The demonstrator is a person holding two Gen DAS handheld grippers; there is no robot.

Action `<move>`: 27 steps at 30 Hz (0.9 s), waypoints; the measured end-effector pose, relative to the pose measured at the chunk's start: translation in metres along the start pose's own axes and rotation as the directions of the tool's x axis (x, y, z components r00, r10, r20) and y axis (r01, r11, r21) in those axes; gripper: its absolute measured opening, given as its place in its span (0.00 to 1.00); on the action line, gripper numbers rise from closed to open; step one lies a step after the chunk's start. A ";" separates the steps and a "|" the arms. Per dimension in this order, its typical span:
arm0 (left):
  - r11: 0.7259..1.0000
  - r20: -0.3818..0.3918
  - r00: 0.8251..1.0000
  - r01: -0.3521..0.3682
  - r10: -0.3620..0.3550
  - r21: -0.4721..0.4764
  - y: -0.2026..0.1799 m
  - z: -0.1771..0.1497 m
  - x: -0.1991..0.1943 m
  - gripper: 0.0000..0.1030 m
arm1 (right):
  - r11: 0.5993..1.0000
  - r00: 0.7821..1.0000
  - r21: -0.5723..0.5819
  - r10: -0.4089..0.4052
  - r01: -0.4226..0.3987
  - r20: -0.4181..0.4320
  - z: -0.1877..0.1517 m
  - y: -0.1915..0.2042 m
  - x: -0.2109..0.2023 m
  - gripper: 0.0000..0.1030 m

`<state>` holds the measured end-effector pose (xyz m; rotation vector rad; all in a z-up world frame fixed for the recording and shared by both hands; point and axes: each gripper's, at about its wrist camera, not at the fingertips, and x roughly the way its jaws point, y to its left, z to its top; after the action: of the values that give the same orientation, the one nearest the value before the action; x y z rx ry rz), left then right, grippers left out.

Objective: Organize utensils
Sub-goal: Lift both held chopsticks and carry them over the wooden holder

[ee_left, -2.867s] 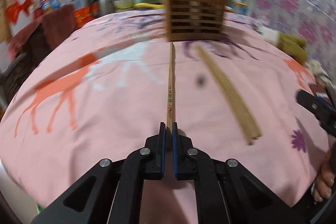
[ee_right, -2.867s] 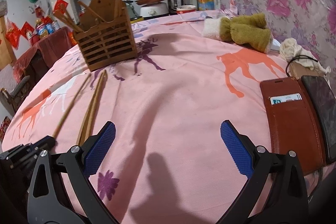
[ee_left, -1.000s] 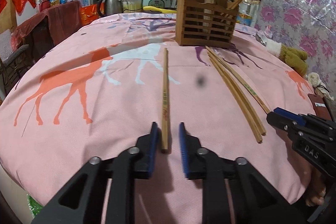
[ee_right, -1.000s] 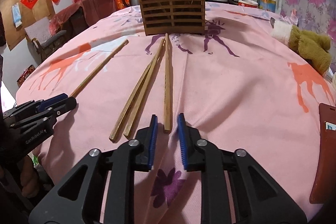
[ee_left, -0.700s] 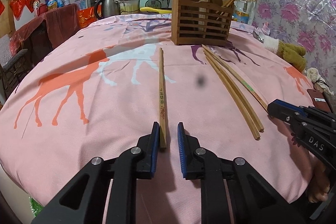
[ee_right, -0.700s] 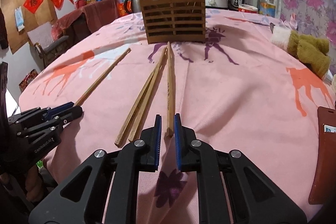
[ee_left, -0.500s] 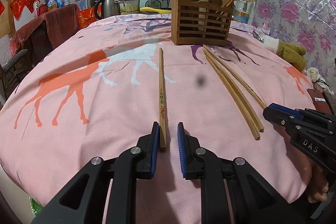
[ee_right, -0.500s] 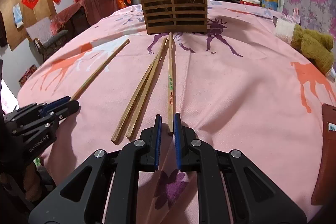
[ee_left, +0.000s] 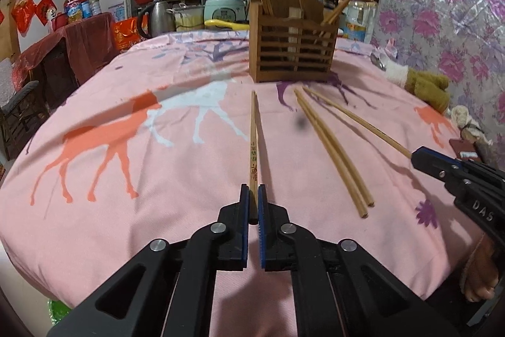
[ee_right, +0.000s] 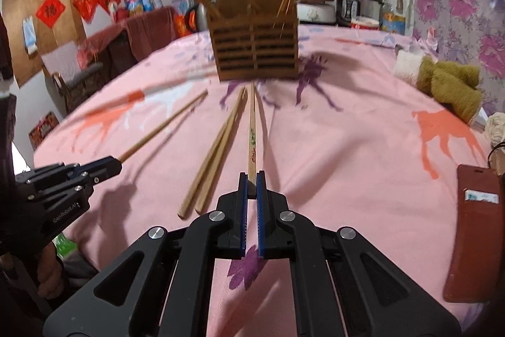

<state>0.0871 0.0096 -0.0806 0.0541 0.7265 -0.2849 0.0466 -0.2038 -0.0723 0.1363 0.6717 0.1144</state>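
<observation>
A brown slatted wooden utensil holder (ee_left: 292, 52) stands at the far side of the pink table and holds several chopsticks; it also shows in the right wrist view (ee_right: 255, 48). My left gripper (ee_left: 252, 191) is shut on the near end of a printed chopstick (ee_left: 253, 144) that points at the holder. My right gripper (ee_right: 251, 177) is shut on the near end of another printed chopstick (ee_right: 252, 131). A pair of plain chopsticks (ee_left: 331, 147) lies on the cloth between the two; the pair shows in the right wrist view (ee_right: 214, 157).
A pink tablecloth with horse prints (ee_left: 126, 147) covers the round table. An olive and white plush toy (ee_right: 442, 81) lies at the right. A brown wallet (ee_right: 476, 229) lies at the near right edge. Kitchen items crowd the counter behind the table.
Both grippers have closed fully on their chopsticks. The right gripper's chopstick now looks lifted and casts a shadow; the holder appears closer in both views.
</observation>
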 end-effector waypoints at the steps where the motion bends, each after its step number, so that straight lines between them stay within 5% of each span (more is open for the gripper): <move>1: 1.000 0.005 1.000 0.001 0.000 -0.002 0.001 0.002 -0.003 0.05 | 1.000 1.000 0.008 0.003 -0.003 0.011 0.003 -0.001 -0.004 0.06; 13: 1.000 0.078 0.997 0.021 -0.019 -0.013 0.000 0.034 -0.043 0.05 | 0.998 0.986 0.063 0.020 -0.031 0.163 0.040 -0.013 -0.054 0.06; 27: 0.998 0.141 0.988 0.054 -0.057 0.028 -0.009 0.084 -0.075 0.05 | 0.996 0.974 0.065 0.040 -0.056 0.222 0.069 -0.011 -0.071 0.06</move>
<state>0.0856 0.0070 0.0319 0.0363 0.5839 -0.3472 0.0350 -0.2310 0.0229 0.2300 0.4509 0.1198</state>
